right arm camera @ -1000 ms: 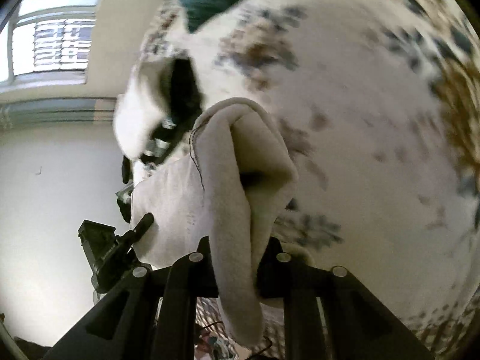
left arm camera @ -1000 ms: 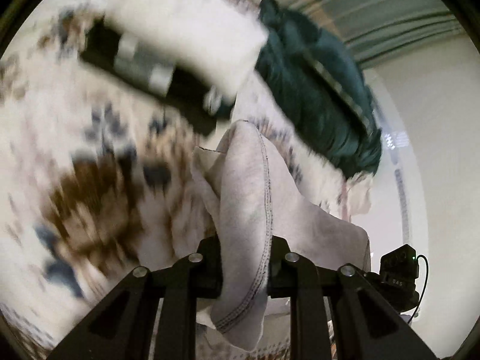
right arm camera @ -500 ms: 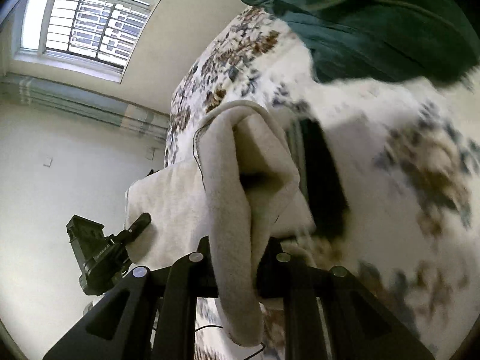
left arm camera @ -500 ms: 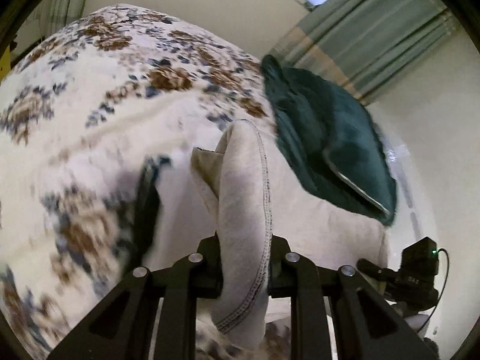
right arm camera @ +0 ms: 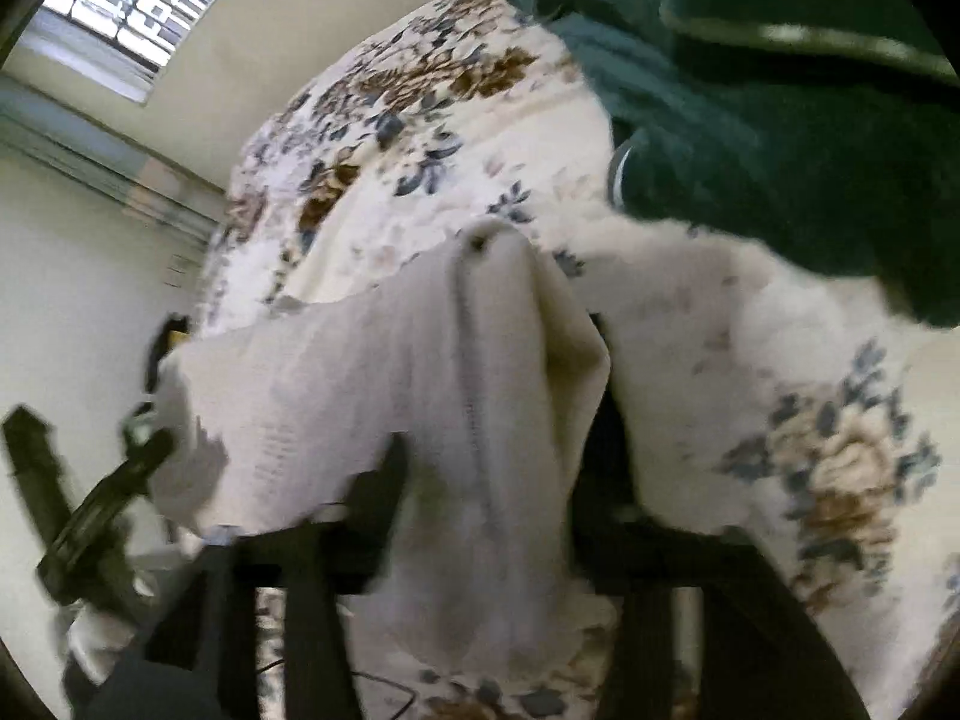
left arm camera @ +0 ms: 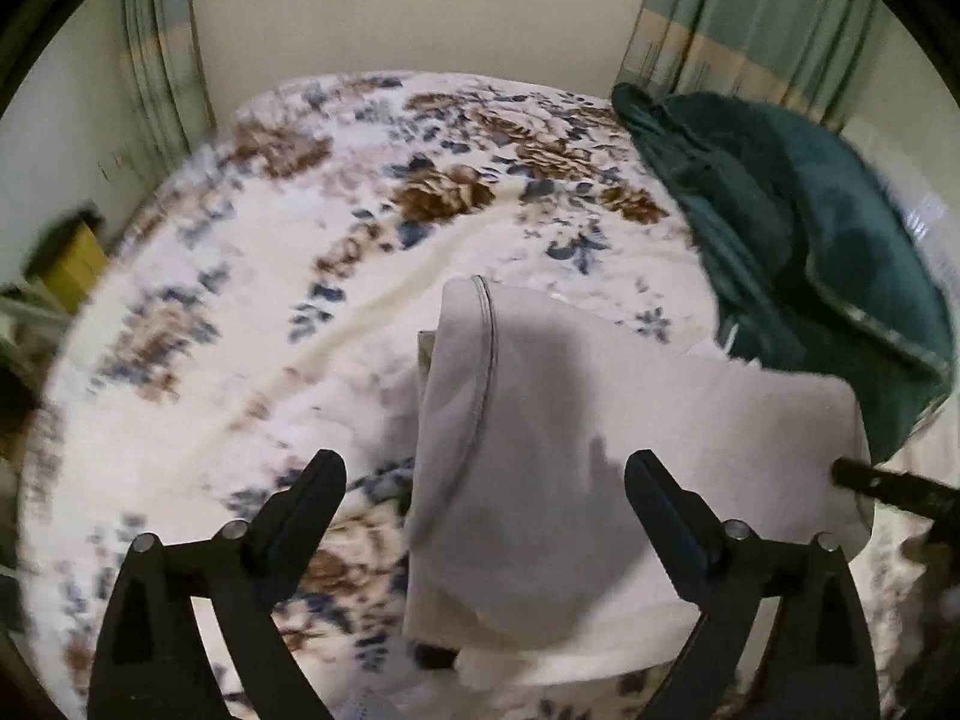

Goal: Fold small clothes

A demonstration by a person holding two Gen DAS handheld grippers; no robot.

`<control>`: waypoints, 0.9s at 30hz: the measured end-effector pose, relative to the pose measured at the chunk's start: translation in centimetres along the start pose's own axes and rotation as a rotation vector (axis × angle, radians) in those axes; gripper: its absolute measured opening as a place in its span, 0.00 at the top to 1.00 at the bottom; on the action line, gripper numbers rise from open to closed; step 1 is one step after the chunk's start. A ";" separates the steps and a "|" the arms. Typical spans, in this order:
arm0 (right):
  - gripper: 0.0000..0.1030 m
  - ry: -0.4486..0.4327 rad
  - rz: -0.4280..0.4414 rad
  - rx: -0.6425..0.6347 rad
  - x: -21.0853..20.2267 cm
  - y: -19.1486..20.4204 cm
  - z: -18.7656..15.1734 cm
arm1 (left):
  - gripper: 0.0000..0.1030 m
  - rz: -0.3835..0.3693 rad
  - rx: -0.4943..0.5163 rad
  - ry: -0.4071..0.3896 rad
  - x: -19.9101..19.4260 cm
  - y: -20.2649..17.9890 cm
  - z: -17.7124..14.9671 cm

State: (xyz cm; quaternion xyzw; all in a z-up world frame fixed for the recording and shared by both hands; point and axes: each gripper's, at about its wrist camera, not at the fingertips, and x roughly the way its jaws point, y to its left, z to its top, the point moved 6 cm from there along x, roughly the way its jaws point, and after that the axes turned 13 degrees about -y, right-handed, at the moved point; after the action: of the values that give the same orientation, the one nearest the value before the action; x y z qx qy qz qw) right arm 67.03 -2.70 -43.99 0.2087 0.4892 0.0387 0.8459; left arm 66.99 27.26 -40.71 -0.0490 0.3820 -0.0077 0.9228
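Observation:
A small beige garment with a stitched hem hangs over the floral bedspread. My left gripper is open, its fingers spread wide on either side of the cloth, which droops between them. In the right wrist view the same garment drapes over my right gripper; the picture is blurred, and the jaws stand somewhat apart with the cloth between them. The other gripper shows at the left edge.
A dark green blanket lies bunched at the right of the bed, close to the garment; it also fills the upper right of the right wrist view. Curtains and a wall stand behind the bed. A yellow box sits at the left.
My left gripper has opened and let go of the garment, which now sags toward the bed. Both grippers have swung to face the bed. The right jaws have spread apart.

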 end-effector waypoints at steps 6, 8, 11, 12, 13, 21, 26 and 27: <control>0.01 -0.097 -0.303 -0.256 -3.7 2.4 -1.4 | 0.06 0.093 0.068 0.029 -2.0 -1.5 -2.5; 0.01 -0.112 -0.367 -0.298 -5.2 2.9 -2.5 | 0.06 0.118 0.076 0.042 -3.2 -1.9 -3.2; 0.01 -0.137 -0.424 -0.332 -7.8 3.5 -3.7 | 0.06 0.133 0.082 0.030 -5.9 -2.5 -3.4; 0.01 -0.149 -0.434 -0.336 -8.9 3.7 -4.1 | 0.06 0.134 0.082 0.023 -6.8 -2.6 -3.3; 0.01 -0.171 -0.444 -0.333 -10.5 3.8 -4.4 | 0.06 0.137 0.081 0.015 -8.1 -2.8 -3.1; 0.01 -0.277 -0.430 -0.316 -23.0 6.1 -6.5 | 0.06 0.127 0.074 -0.083 -19.7 -4.6 -1.7; 0.01 -0.339 -0.393 -0.318 -32.3 8.3 -8.4 | 0.06 0.104 0.078 -0.150 -28.3 -6.0 -1.1; 0.01 -0.349 -0.389 -0.318 -33.6 8.7 -8.7 | 0.06 0.107 0.080 -0.159 -29.5 -6.1 -1.1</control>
State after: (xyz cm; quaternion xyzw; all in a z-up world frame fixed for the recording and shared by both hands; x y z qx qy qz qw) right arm 43.44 -1.14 -17.09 -0.0201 0.3552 -0.0843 0.9308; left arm 45.43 22.66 -20.14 0.0080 0.3090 0.0304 0.9506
